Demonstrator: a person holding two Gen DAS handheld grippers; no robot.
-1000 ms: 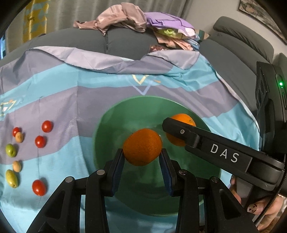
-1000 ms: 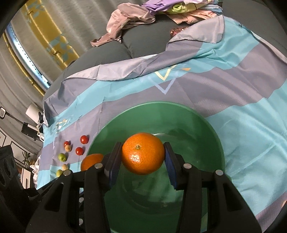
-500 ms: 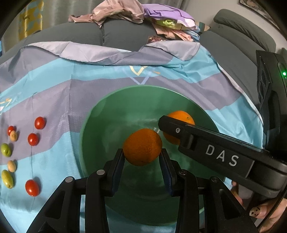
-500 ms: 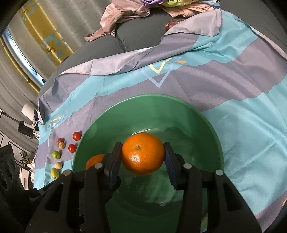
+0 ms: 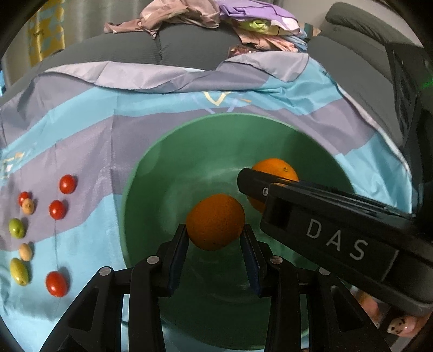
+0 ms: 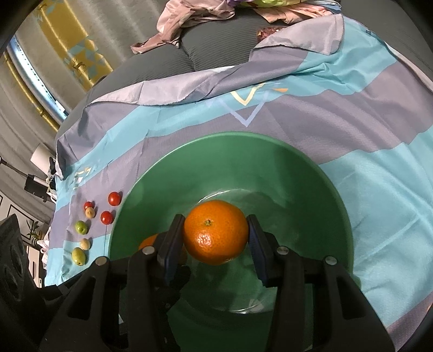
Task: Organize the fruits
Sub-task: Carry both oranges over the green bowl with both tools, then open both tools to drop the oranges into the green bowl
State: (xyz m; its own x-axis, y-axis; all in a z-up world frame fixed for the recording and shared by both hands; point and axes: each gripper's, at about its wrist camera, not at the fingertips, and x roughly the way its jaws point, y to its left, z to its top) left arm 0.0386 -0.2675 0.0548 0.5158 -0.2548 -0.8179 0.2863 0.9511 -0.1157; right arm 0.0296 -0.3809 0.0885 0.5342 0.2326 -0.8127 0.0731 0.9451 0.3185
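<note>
A wide green bowl (image 5: pixel 167 151) (image 6: pixel 311 173) sits on a blue and purple striped cloth. My left gripper (image 5: pixel 215 232) is shut on an orange (image 5: pixel 215 220), held above the bowl's inside. My right gripper (image 6: pixel 215 231) is shut on a second orange (image 6: pixel 216 232), also over the bowl. In the left wrist view the right gripper's black body crosses from the right, with its orange (image 5: pixel 276 169) showing behind it. In the right wrist view the left gripper's orange (image 6: pixel 147 242) peeks out low on the left.
Small fruits lie in a loose group on the cloth left of the bowl: red cherry tomatoes (image 5: pixel 67 184) (image 6: pixel 114 198), green ones (image 5: pixel 16 228) (image 6: pixel 81 227) and pale tan ones. A grey sofa with a pile of clothes (image 5: pixel 216 16) rises behind the cloth.
Both views have tilted downward, so the bowl fills more of each frame and has slid lower. Both oranges stay gripped.
</note>
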